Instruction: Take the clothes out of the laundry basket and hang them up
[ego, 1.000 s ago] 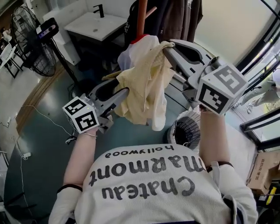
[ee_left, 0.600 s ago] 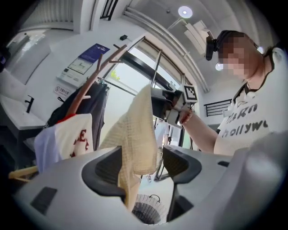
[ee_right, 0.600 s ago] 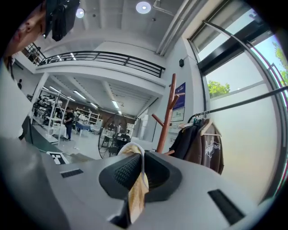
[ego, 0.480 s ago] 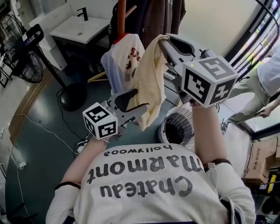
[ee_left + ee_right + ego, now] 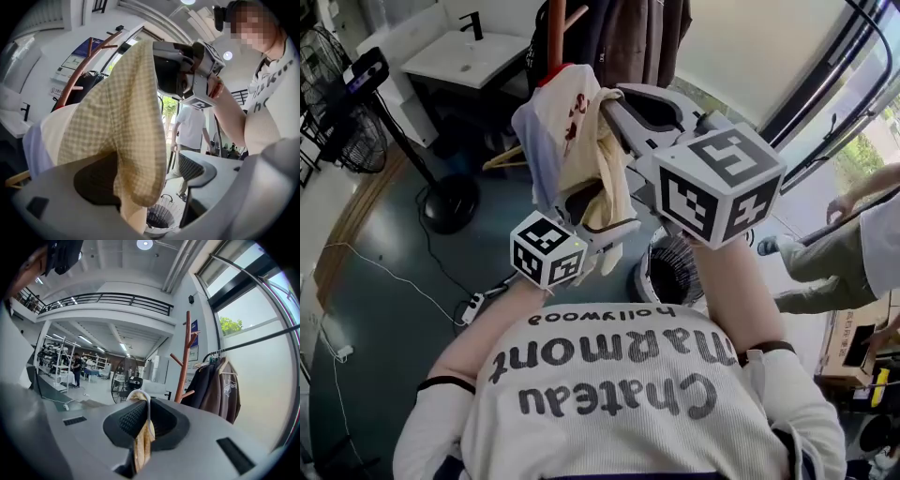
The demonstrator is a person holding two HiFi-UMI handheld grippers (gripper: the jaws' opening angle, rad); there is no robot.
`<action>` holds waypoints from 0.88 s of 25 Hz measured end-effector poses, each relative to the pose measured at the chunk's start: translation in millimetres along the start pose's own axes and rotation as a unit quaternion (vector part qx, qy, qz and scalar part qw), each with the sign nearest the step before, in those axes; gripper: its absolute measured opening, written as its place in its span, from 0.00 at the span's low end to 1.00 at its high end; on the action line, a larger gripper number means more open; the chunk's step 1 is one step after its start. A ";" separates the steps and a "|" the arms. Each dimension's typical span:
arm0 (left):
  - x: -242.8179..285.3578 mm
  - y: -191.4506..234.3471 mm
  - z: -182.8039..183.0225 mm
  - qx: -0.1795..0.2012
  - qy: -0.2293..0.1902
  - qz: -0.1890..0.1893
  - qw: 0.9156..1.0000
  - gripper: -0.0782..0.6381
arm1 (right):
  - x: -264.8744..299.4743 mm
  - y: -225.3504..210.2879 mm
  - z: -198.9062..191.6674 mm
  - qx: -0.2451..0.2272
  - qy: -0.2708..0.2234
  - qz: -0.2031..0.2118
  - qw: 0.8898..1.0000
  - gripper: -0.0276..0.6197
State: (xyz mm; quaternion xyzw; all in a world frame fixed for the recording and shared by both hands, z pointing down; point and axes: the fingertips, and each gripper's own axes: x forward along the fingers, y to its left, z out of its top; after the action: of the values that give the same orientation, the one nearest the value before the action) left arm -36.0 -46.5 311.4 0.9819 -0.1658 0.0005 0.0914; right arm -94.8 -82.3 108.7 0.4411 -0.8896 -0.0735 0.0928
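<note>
The right tongs (image 5: 142, 409) are clenching a thin fold of the yellow checked garment (image 5: 117, 117) - the cloth is sitting pinched flat between the ribbed pads and spilling out below them. The left tongs (image 5: 151, 180) have just been opening and are now standing fully released. The garment's rounded lower end is hanging in the gap between their jaws, lying in front of one pad, and neither pad is pressing on it.

So the garment is hanging by the right grip alone, up in front of the person's chest and above the laundry basket (image 5: 661, 272) on the floor. Just behind it, a white shirt with red print (image 5: 548, 122) is draping over the wooden coat stand (image 5: 555, 33). Whether the two cloths are touching cannot be told from the head view.

The garment is looking light, soft and entirely limp. It is folding over itself and sagging straight down, so it will likely swing and bunch rather than keep any shape. It seems neither fragile nor slippery, and the woven surface should be biting well into ribbed pads. The sensible place for the left tongs is probably a free edge or hem well apart from the right grip - pulling there should spread the cloth open for hanging, whereas closing on the bunched lobe would likely catch several layers at once.
</note>
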 end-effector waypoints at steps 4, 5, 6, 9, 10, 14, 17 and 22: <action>-14.7 10.0 -1.0 -0.011 -0.004 0.022 1.000 0.67 | 1.5 4.4 -1.3 -0.008 0.004 -0.011 1.000 0.09; -20.7 12.7 -1.3 -0.016 -0.007 0.028 0.999 0.67 | 0.4 2.1 -2.4 -0.004 0.005 -0.017 1.000 0.10; -27.4 15.5 -1.9 -0.021 -0.010 0.035 0.999 0.66 | -1.4 -0.5 -4.0 0.003 0.006 -0.023 1.000 0.10; -48.5 27.6 -7.6 -0.027 -0.010 0.060 0.998 0.47 | -7.4 -6.1 -8.8 0.036 0.001 -0.034 0.999 0.10; -55.1 33.4 -9.2 -0.027 -0.010 0.070 0.997 0.33 | -8.3 -7.2 -9.6 0.045 -0.002 -0.035 0.998 0.10; -80.6 53.4 -8.3 -0.032 -0.012 0.097 0.995 0.14 | -9.4 -9.8 -13.0 0.055 -0.008 -0.051 0.997 0.10; -106.0 60.0 0.8 -0.030 -0.020 0.118 0.992 0.13 | -19.9 -14.0 -19.0 0.058 -0.013 -0.077 0.995 0.10; -161.2 84.5 49.3 -0.005 -0.066 0.170 0.983 0.13 | -31.2 -17.4 -30.5 0.076 -0.025 -0.117 0.990 0.10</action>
State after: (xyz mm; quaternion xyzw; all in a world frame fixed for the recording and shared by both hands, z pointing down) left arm -217.4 -81.4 273.0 0.9369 -0.3357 -0.0492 0.0839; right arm -55.8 -69.4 131.5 0.5456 -0.8372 -0.0272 0.0272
